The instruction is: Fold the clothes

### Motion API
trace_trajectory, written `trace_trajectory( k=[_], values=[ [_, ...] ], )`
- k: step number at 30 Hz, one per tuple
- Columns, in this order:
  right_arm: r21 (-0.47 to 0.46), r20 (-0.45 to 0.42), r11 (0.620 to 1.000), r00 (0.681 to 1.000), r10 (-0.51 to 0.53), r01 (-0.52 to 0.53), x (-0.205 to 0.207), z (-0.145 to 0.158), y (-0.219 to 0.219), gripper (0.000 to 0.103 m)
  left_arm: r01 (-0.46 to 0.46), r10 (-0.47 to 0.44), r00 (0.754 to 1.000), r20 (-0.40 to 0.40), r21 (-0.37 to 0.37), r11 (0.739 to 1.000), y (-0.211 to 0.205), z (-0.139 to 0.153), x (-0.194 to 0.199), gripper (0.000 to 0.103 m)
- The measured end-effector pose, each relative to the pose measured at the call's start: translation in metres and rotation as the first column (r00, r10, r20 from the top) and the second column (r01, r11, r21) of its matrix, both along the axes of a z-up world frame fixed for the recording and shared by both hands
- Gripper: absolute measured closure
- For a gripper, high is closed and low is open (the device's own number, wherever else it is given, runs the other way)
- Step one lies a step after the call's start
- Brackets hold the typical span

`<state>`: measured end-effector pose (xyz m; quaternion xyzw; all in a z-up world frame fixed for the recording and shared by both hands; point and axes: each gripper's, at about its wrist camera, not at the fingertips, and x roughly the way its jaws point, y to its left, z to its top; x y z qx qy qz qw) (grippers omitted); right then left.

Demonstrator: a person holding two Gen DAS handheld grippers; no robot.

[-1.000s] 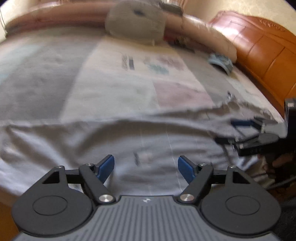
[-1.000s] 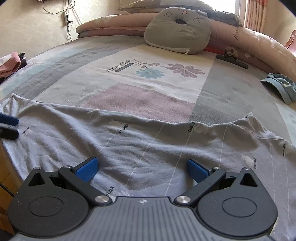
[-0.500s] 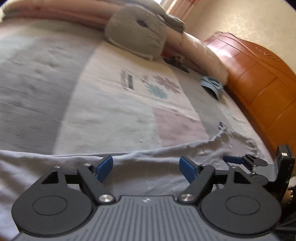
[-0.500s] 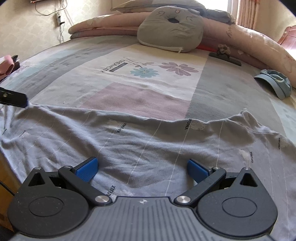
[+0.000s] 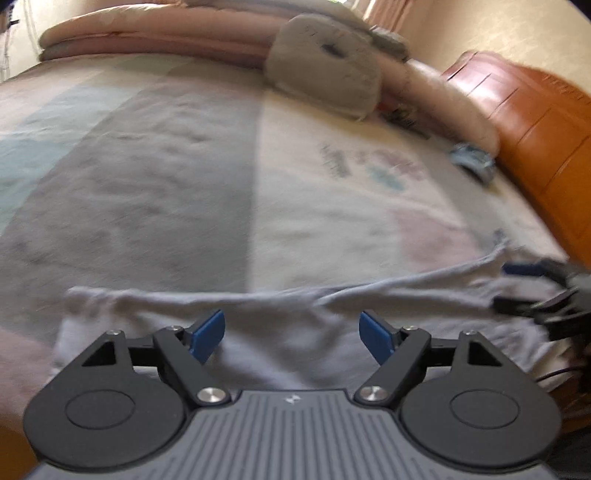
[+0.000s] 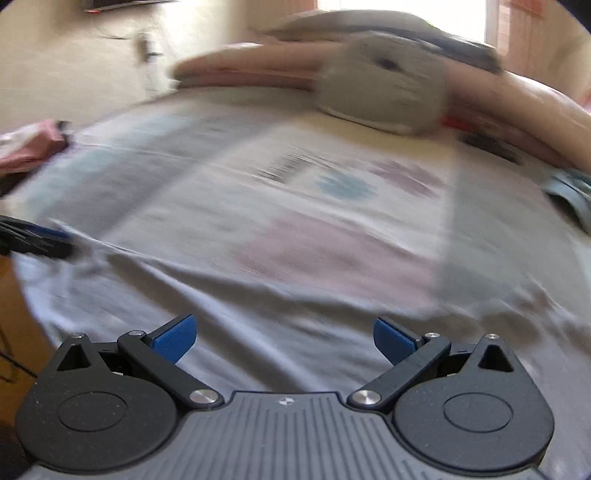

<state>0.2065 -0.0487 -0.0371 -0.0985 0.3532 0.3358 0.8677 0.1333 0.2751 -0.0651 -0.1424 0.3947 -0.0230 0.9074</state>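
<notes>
Big and soft, the bed (image 5: 155, 192) fills both views, with a patchwork cover of grey, cream and pink squares. At the bottom of the left wrist view, the left gripper (image 5: 291, 334) has its blue fingers (image 5: 207, 334) spread wide apart, and they hold nothing. Just past them, across the lower part of the frame, lies the pale grey shirt (image 5: 280, 332), spread out flat on the near edge of the bed. At the bottom of the right wrist view, the right gripper (image 6: 284, 338) also has its fingers (image 6: 173, 338) wide apart and empty, and the same shirt (image 6: 236, 314) lies under and in front of them. Both pictures are blurry. At the top of the left wrist view a grey cushion (image 5: 325, 66) leans on a rolled pink blanket (image 5: 147, 33). A blue-grey cap (image 5: 472, 162) sits at the right, close to the orange wooden headboard (image 5: 535, 125).
</notes>
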Motion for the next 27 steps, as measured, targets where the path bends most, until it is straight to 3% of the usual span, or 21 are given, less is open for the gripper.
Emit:
trace_trajectory(
  k=[5,7,12,14,21,27],
  values=[
    [0.004,-0.052,0.979,0.978,0.204,-0.204,-0.002,-0.007,0.059,0.000,-0.004,0.004,1.000,0.014,0.003,1.000,0.009,-0.001,-0.004,0.023],
    [-0.035,-0.075,0.970,0.968,0.238,-0.241,-0.002,-0.019,0.072,0.000,-0.008,0.008,1.000,0.024,0.003,1.000,0.011,-0.003,-0.006,0.022],
    [-0.084,-0.065,0.980,0.982,0.178,-0.183,0.014,-0.031,0.049,0.000,-0.066,0.067,0.997,0.045,-0.021,0.998,0.022,-0.005,-0.009,0.021],
    [-0.101,-0.069,0.981,0.985,0.159,-0.166,0.022,-0.029,0.039,0.000,-0.067,0.068,0.997,0.048,-0.022,0.997,0.020,-0.004,-0.006,0.017],
    [-0.153,-0.043,0.979,0.991,0.128,-0.133,0.019,-0.033,0.046,0.000,-0.042,0.044,0.997,0.060,-0.037,0.998,0.015,0.009,-0.014,0.016],
    [-0.128,-0.005,0.986,0.994,0.110,-0.109,0.017,-0.037,0.045,0.000,-0.014,0.013,1.000,-0.028,-0.041,0.999,0.008,-0.002,-0.039,0.016]
  ],
)
